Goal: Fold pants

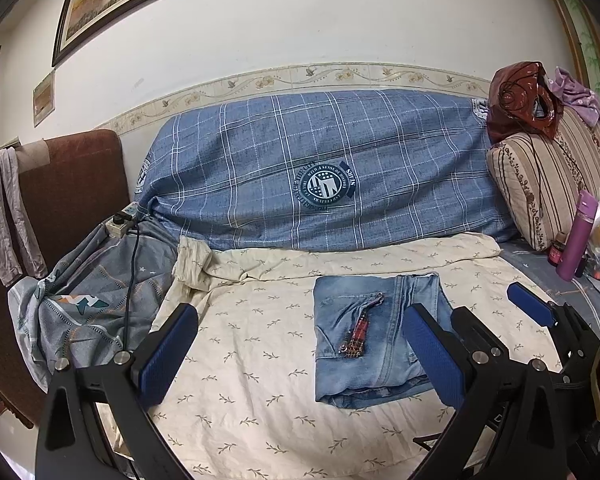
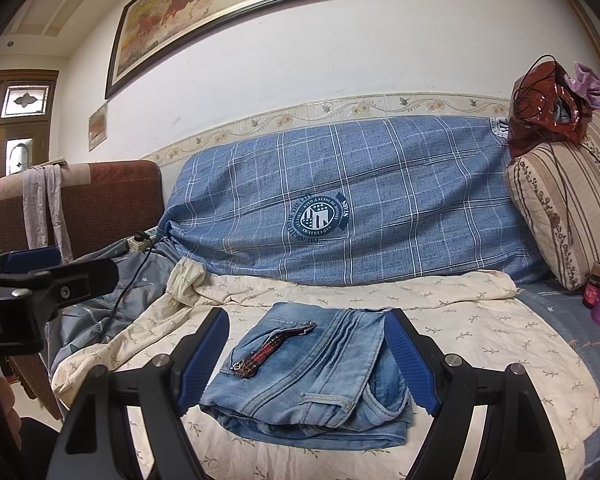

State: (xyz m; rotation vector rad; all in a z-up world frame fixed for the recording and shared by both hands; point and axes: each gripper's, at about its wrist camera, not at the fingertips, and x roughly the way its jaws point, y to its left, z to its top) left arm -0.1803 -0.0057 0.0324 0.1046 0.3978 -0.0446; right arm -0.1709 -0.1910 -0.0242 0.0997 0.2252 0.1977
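Here, seen from the left wrist, the left tool (image 1: 300,354) hangs with its blue pads spread wide and nothing between them. Beyond it, folded denim pants (image 1: 374,336) lie as a compact square on a cream leaf-print sheet (image 1: 240,360) covering the bed. A red patterned strap with a metal clasp (image 1: 358,334) rests on top of the fold. The right tool (image 1: 528,308) pokes in from the right edge, near the pants but apart from them. A blue checked cover (image 1: 320,168) drapes the backrest behind, and a purple bottle (image 1: 580,236) stands at the far right.

From the right wrist, the right tool (image 2: 308,360) is open too, its pads standing either side of the pants (image 2: 308,376) in the picture but gripping nothing. The layered hems face the camera, stacked a little unevenly. The strap (image 2: 268,350) lies diagonally across the top. The left tool's black frame (image 2: 40,280) shows at the left.

The fold looks finished, or nearly so. The risk I judge from here is a careless nudge: a pad catching the loose front layers or snagging the strap would drag the stack open. Pressing down off-centre could also slide the bundle on the loose sheet.
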